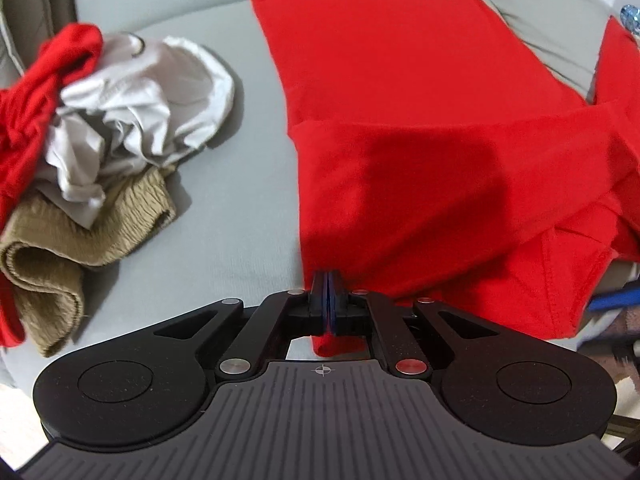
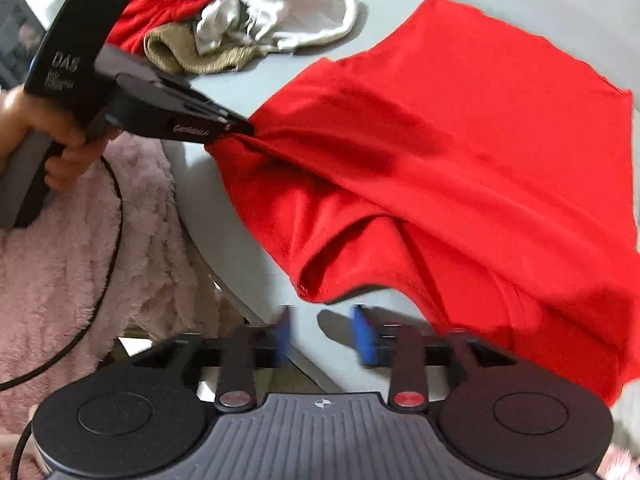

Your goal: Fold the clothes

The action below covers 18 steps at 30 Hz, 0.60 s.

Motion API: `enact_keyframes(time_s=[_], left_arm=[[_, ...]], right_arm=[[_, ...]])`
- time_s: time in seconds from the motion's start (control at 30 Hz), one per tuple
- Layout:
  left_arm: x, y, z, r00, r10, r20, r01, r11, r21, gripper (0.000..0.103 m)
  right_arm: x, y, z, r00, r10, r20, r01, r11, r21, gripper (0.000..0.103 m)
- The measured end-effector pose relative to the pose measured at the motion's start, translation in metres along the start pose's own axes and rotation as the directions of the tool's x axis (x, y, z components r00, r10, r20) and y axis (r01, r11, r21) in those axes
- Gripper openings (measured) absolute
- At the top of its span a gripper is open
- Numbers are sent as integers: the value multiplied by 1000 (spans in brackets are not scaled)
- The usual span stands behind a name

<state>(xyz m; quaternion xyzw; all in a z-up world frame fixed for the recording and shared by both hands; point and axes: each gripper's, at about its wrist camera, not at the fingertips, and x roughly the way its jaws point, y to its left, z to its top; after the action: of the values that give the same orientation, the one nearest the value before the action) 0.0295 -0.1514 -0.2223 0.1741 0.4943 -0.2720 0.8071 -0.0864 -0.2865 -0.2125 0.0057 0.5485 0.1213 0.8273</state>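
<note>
A red shirt (image 1: 400,92) lies spread on a grey cushion (image 1: 224,220), its near part folded over and bunched. My left gripper (image 1: 328,280) is shut on the shirt's near left edge, and a tuft of red cloth pokes out behind its pads. The right wrist view shows that same gripper (image 2: 242,128) pinching the red shirt (image 2: 460,140) and pulling a ridge into it. My right gripper (image 2: 323,330) stands open just below a drooping fold of the shirt. Nothing sits between its blue pads (image 2: 365,336).
A heap of loose clothes lies at the left: a red garment (image 1: 28,120), a white one (image 1: 132,96) and a tan ribbed one (image 1: 80,232). A pink fluffy blanket (image 2: 60,260) and a black cable (image 2: 114,248) hang beside the cushion. A hand (image 2: 44,128) holds the left gripper's handle.
</note>
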Motion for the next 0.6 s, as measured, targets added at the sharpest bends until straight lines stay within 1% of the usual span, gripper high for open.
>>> enact_keyframes(time_s=[0.07, 0.13, 0.17, 0.2, 0.23, 0.33, 0.4, 0.43, 0.47, 0.53, 0.6], left_arm=[[-15, -5, 0, 999, -16, 42, 17, 1000, -14, 12], [-23, -15, 5, 996, -37, 77, 38, 999, -19, 18], [-27, -26, 10, 995, -40, 94, 41, 999, -15, 26], [-26, -33, 14, 995, -32, 99, 34, 999, -16, 32], [-25, -40, 18, 994, -25, 104, 27, 1000, -16, 32], [-15, -67, 31, 993, -32, 113, 34, 999, -17, 32], [-7, -76, 33, 994, -33, 103, 35, 999, -11, 32], [1, -83, 32, 996, -38, 86, 39, 999, -2, 32], [10, -88, 29, 997, -45, 54, 45, 999, 14, 32], [24, -90, 21, 1000, -31, 0, 31, 998, 52, 31], [17, -90, 16, 1000, -18, 12, 17, 996, 86, 31]], right_arm=[[-11, -8, -6, 999, 5, 37, -7, 999, 53, 42], [-14, -14, -6, 997, -28, 77, 21, 996, 88, 42], [-15, -18, -4, 993, -61, 102, 49, 993, 111, 42], [-16, -24, 0, 985, -113, 131, 94, 985, 144, 43], [-16, -31, 3, 975, -157, 155, 128, 975, 179, 43], [-13, -56, 12, 951, -239, 197, 177, 941, 290, 43], [-9, -73, 11, 950, -265, 164, 197, 919, 341, 43], [-4, -82, 7, 956, -267, 123, 207, 910, 360, 44], [0, -89, 3, 961, -262, 88, 213, 904, 370, 45], [1, -95, -9, 971, -233, 44, 203, 913, 354, 46], [-8, -92, -18, 976, -220, -4, 210, 925, 317, 48]])
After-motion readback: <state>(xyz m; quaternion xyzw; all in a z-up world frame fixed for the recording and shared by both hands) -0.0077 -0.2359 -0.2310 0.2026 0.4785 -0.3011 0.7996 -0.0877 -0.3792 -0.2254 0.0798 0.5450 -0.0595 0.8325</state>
